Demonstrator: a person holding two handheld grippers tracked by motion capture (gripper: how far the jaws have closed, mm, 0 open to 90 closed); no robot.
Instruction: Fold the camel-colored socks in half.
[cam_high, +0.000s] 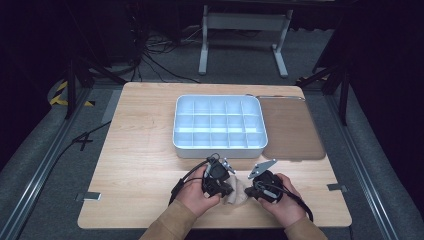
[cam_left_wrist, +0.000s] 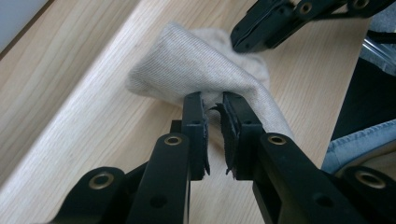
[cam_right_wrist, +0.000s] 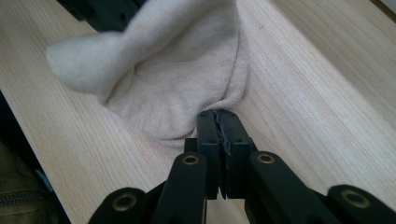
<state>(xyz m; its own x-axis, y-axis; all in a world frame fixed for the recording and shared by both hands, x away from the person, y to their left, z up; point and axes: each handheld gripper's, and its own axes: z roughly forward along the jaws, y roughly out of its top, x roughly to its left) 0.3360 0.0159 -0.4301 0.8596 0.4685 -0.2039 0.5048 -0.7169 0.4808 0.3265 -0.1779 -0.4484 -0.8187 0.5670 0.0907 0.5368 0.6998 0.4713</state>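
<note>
High view: we have both the left claw and right claw clamped on the beige sock at the desk edge, with the white compartment tray not yet filled.

Left claw, right claw: black, brass-coloured rivets on arms, worn dark pads, grey three-cornered plates on top, black cables trailing. Tan sleeves.

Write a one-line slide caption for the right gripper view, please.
Right gripper shut on the edge of a beige sock on the wooden table.
</note>
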